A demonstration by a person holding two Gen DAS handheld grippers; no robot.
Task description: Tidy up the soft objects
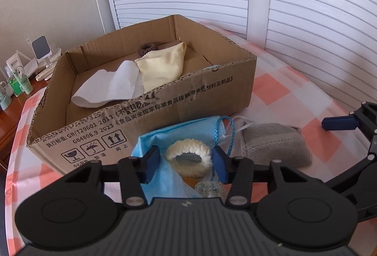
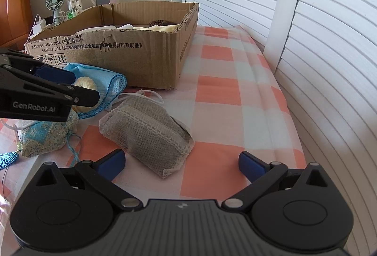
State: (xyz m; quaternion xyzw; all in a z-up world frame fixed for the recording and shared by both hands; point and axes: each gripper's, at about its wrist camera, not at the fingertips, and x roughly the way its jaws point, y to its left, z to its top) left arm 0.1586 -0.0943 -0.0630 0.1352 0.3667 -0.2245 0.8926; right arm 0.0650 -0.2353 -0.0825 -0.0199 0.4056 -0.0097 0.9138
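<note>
Scrunchie (image 1: 188, 155) (cream, fuzzy ring) — crinkled blue mask (image 1: 165, 138)

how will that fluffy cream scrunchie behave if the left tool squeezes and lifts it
The cream scrunchie looks plush, so it would probably squash flat between the left tool fingers. It seems light and should lift easily. It lies on the blue face mask, which might get pinched along.

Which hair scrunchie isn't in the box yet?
The cream scrunchie, lying on the blue mask between the left gripper fingers; the brown scrunchie is inside.
</note>
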